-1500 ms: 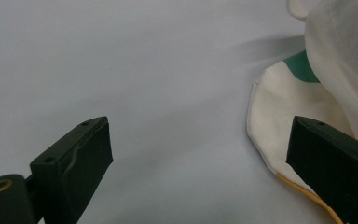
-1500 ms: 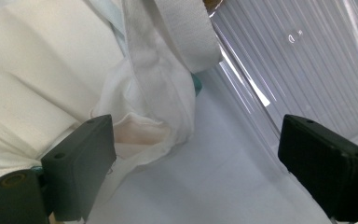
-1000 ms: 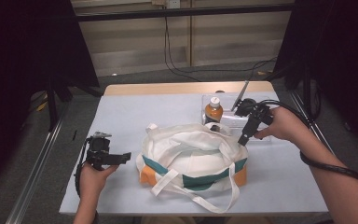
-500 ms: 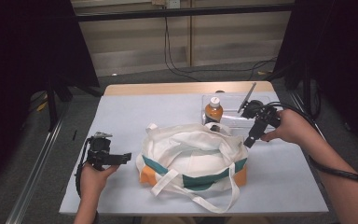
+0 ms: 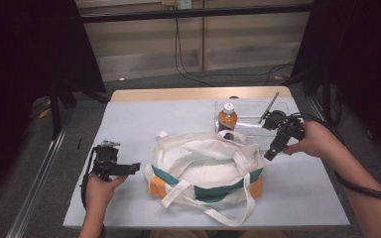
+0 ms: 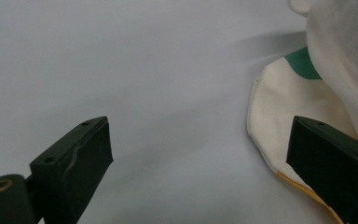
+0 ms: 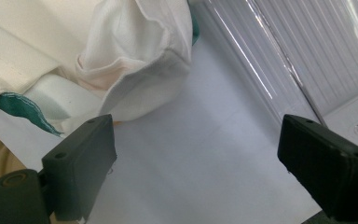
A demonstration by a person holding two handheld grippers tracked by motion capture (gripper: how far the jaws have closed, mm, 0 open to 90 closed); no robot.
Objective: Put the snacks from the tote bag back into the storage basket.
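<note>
A white tote bag point(image 5: 206, 166) with green and orange panels lies open in the middle of the table, its straps spilling toward the front edge. My left gripper point(image 5: 135, 167) sits low at the bag's left end, pointing at it. Its jaws are open with nothing between them. In the left gripper view the bag's cream corner point(image 6: 284, 116) lies just ahead on the right, between the spread jaws of the left gripper point(image 6: 200, 144). My right gripper point(image 5: 270, 153) hovers off the bag's right end, angled down. In the right gripper view the right gripper point(image 7: 196, 144) is open over bare table beside the bag's edge point(image 7: 140, 79).
A bottle of orange drink point(image 5: 227, 118) with a white cap stands behind the bag, at the left end of a clear plastic tray point(image 5: 250, 111). The tray's ribbed wall point(image 7: 303, 51) is close to the right gripper. A thin grey rod point(image 5: 269, 107) leans over the tray.
My right hand has drifted slightly to the right, away from the bag's rim, jaws still open. The left hand and the bag have not moved.
</note>
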